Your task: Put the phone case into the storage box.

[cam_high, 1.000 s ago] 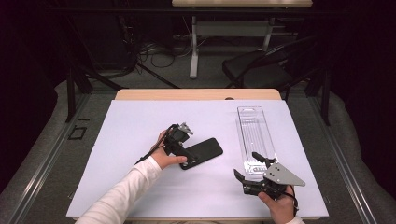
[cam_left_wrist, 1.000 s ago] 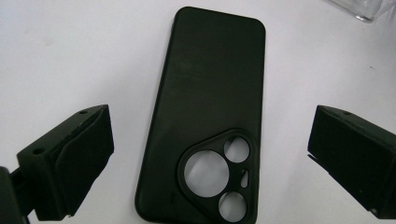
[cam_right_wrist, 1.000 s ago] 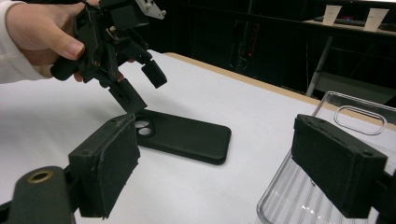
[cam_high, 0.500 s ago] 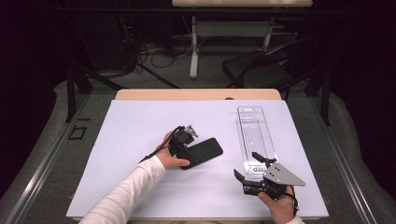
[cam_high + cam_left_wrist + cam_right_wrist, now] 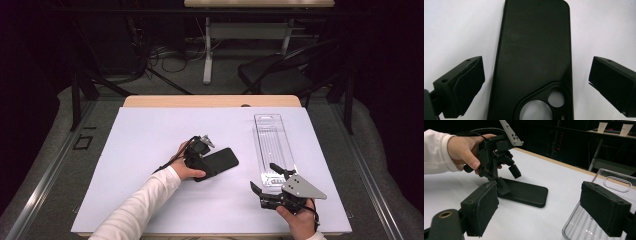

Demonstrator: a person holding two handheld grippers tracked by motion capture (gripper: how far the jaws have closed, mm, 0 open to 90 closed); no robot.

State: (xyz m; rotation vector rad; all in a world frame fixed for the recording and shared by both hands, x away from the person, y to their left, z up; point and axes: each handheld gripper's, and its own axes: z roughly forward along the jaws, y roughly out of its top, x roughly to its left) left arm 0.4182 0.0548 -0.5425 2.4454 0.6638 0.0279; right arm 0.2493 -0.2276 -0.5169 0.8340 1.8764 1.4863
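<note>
White table cover (image 5: 150,200) spans nearly the whole desk; a strip of bare wood edge (image 5: 210,101) shows at the far side. Room behind is dark: cables on the floor, a black chair (image 5: 280,75), a pale desk leg (image 5: 207,50).

Clear plastic tray (image 5: 272,145) lies lengthwise on the right half of the cover, empty as far as I can tell. Black phone case (image 5: 220,161) lies flat near the middle, back side up, camera cutout (image 5: 544,105) at the end nearest the left gripper.

Left gripper (image 5: 200,159) is over the cutout end of the case, jaws spread, 1 either side of its long edges, neither touching. Holding nothing. Right gripper (image 5: 265,187) sits at the near right, just beside the tray's near end, jaws apart, also holding nothing.

Step in hand, my read: left gripper picking up the case.
- Case is thin and flat on the cover, so the pads need to get low enough to catch the side walls, not ride over the top.
- Keep it centred between the jaws, as in the left gripper view; the gaps look roughly even.
- The shell will likely flex. Close gently, lift level.
- Gripping at the cutout end leaves a long overhang; expect droop, and move slowly if it's headed to the tray.
</note>
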